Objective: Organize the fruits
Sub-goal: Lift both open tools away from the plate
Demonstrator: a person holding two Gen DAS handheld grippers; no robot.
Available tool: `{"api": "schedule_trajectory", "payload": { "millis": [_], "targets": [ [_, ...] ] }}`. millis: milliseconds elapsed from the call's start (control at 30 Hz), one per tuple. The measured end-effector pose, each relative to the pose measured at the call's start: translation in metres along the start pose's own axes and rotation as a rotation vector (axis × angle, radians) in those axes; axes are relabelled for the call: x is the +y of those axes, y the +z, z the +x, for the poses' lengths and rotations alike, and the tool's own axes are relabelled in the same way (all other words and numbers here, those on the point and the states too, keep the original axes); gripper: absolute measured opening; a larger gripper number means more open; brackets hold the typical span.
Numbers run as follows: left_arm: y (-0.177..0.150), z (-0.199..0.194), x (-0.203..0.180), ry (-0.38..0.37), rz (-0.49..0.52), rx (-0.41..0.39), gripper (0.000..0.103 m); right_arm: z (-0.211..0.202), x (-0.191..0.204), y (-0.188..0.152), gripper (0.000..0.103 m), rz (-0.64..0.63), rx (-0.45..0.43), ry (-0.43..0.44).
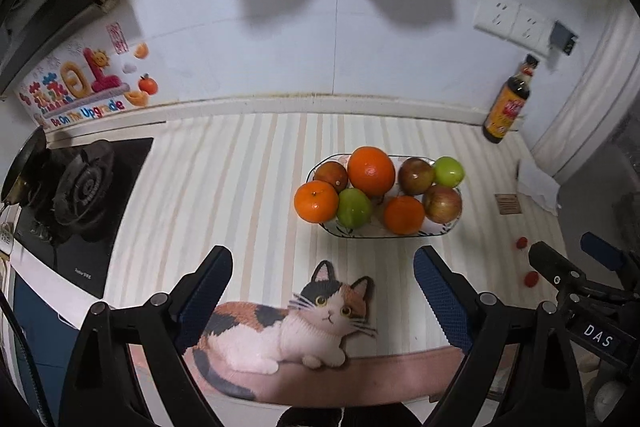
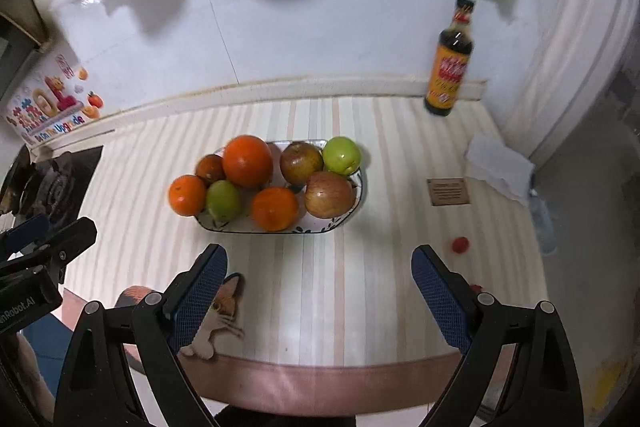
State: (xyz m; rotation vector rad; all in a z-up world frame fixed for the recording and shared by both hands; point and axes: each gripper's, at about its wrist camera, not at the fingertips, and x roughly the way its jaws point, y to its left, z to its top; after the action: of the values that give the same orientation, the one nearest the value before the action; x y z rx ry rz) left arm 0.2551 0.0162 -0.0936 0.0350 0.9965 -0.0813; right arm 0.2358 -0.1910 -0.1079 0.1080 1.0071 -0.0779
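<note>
Grippers came first to the eye, both raised over the front edge of the striped counter [image 2: 320, 287]: the left gripper [image 1: 322, 287] had its fingers spread wide with nothing between them, only the cat-shaped mat [image 1: 288, 323] lying flat beneath, and the right gripper [image 2: 320, 283] likewise stood wide and empty over bare countertop. Just beyond them sat the oval plate [image 2: 224, 225], and on it the fruit was already gathered: a large orange [image 2: 247, 161] at the back, two smaller oranges [image 2: 187, 195] toward the front, two green apples [image 2: 342, 155] at opposite ends, and reddish-brown apples [image 2: 329, 195] filling the rest, all touching one another in a tight heap. Off to the right, apart from the plate, a small red object [image 2: 460, 244] lay loose on the counter, with another near the counter's edge; whether these counted as fruit to be collected I could not tell. Farther back a dark sauce bottle [image 2: 448, 67] stood against the wall, a gas burner [image 1: 86, 187] lay to the left. Judged from this, the sorting looked essentially finished, unless those red bits were still owed to the plate
</note>
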Motion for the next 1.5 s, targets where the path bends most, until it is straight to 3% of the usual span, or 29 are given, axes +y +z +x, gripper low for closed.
{"api": "schedule_trajectory", "payload": {
  "millis": [367,767,967,1067,1167,1367,1500],
  "targets": [
    [-0.029,-0.072,-0.004,-0.028,0.015,-0.092,0.093,-0.108,0.008,-0.041,0.096,0.002,-0.124,-0.007],
    [-0.04,-0.104,-0.016,-0.002,0.005,-0.143,0.093,-0.147,0.001,-0.046,0.096,-0.018,-0.175,0.015],
    [-0.038,-0.101,-0.02,0.002,-0.015,-0.135,0.093,-0.141,-0.002,-0.041,0.1,-0.023,-0.164,0.05],
    [-0.036,-0.095,-0.022,-0.005,-0.028,-0.123,0.103,-0.134,-0.006,-0.038,0.1,-0.018,-0.157,0.071],
    [-0.033,-0.087,-0.026,0.004,-0.04,-0.122,0.103,-0.124,-0.012,-0.032,0.1,-0.003,-0.144,0.094],
    [-0.018,-0.047,-0.044,0.046,-0.04,-0.058,0.103,-0.081,-0.061,-0.017,0.101,0.097,-0.079,0.152],
    [-0.008,-0.009,-0.072,0.075,0.019,-0.011,0.103,-0.032,-0.117,-0.018,0.101,0.18,-0.024,0.01]
  ]
}}
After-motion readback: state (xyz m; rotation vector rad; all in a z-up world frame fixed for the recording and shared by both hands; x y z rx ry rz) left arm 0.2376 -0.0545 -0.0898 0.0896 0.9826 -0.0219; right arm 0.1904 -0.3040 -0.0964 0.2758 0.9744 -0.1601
